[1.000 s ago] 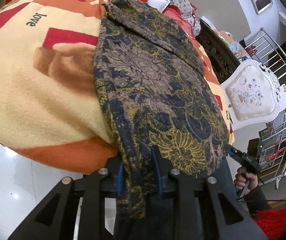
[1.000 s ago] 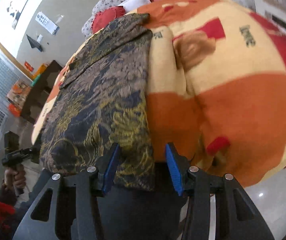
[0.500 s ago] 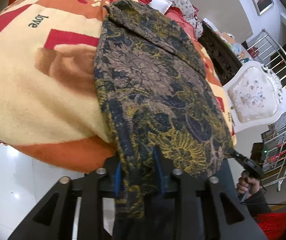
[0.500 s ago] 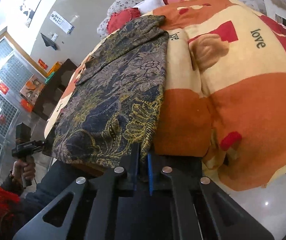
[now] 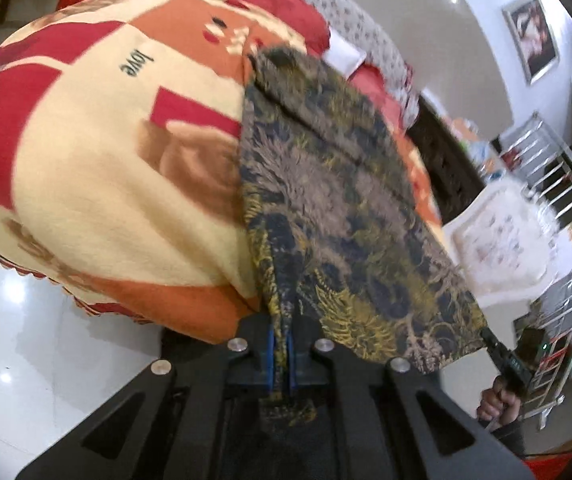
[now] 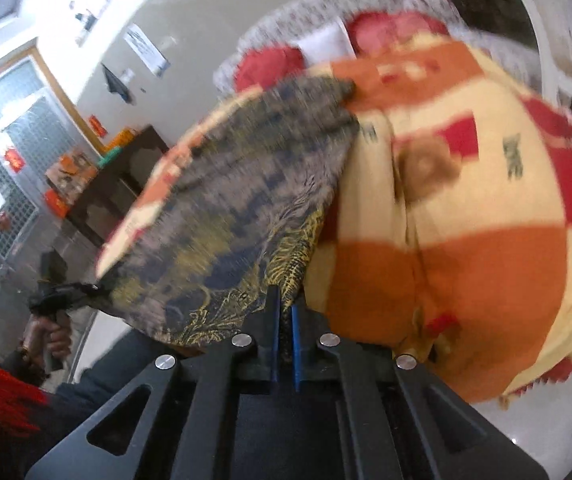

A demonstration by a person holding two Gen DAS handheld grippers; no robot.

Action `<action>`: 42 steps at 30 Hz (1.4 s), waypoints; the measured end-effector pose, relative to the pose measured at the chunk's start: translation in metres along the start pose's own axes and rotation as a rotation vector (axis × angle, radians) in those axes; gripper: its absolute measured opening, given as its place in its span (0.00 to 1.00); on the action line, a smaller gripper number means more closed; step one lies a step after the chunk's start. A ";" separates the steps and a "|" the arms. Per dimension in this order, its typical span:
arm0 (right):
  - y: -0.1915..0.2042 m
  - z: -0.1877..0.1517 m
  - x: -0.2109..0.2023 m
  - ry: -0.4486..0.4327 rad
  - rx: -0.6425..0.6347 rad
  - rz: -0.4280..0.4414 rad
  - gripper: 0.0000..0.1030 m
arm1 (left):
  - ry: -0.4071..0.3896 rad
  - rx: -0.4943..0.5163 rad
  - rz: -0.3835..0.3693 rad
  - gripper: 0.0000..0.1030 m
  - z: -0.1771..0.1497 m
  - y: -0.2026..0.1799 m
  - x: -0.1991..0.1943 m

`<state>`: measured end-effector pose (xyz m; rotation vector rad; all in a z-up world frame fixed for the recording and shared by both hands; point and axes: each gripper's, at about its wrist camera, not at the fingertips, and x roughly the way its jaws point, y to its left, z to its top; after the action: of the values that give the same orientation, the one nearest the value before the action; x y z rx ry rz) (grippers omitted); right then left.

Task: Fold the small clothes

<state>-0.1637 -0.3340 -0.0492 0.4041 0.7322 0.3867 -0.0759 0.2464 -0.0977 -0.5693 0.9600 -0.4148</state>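
Both views are evenly lit by indoor overhead light. Ceiling lamps reflect as white glare spots on the glossy floor [image 5: 10, 292] left of the left gripper [image 5: 280, 354] fingers. Strong fisheye distortion bends straight edges; the corners are vignetted black. The left view shows moderate motion blur on the patterned garment [image 5: 325, 200] ahead of the fingers. The right view is heavily smeared: the garment and blanket [image 6: 465, 220] beyond the right gripper [image 6: 284, 350] lack detail. Gripper bodies nearest the lens remain sharp.
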 end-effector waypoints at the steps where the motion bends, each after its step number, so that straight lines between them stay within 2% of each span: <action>1: 0.005 0.006 -0.010 -0.027 -0.012 0.012 0.06 | -0.010 -0.004 -0.017 0.03 0.000 -0.001 -0.005; 8: 0.036 0.027 -0.064 -0.148 -0.065 0.082 0.06 | -0.096 0.024 -0.126 0.03 0.001 -0.016 -0.063; 12: 0.048 0.032 -0.091 -0.184 -0.097 0.086 0.05 | -0.137 0.034 -0.205 0.04 0.003 -0.026 -0.099; 18: 0.065 0.041 -0.130 -0.236 -0.146 0.091 0.06 | -0.158 0.159 -0.278 0.04 0.002 -0.061 -0.137; 22: 0.065 0.046 -0.142 -0.257 -0.153 0.080 0.06 | -0.190 0.176 -0.292 0.04 0.010 -0.075 -0.146; 25: 0.058 0.047 -0.132 -0.245 -0.133 0.081 0.06 | -0.200 0.130 -0.259 0.04 0.023 -0.069 -0.129; 29: 0.050 0.057 -0.103 -0.216 -0.121 0.049 0.06 | -0.193 0.093 -0.166 0.04 0.042 -0.061 -0.091; 35: 0.042 0.096 -0.046 -0.192 -0.165 -0.110 0.06 | -0.210 0.044 -0.075 0.04 0.078 -0.052 -0.035; 39: 0.037 0.127 0.009 -0.166 -0.239 -0.234 0.06 | -0.210 0.028 -0.031 0.04 0.120 -0.047 0.005; 42: 0.024 0.150 0.050 -0.158 -0.235 -0.273 0.06 | -0.217 0.025 -0.005 0.04 0.162 -0.047 0.036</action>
<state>-0.0291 -0.3227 0.0354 0.1079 0.5704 0.1774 0.0776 0.2324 -0.0189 -0.5815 0.7450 -0.3607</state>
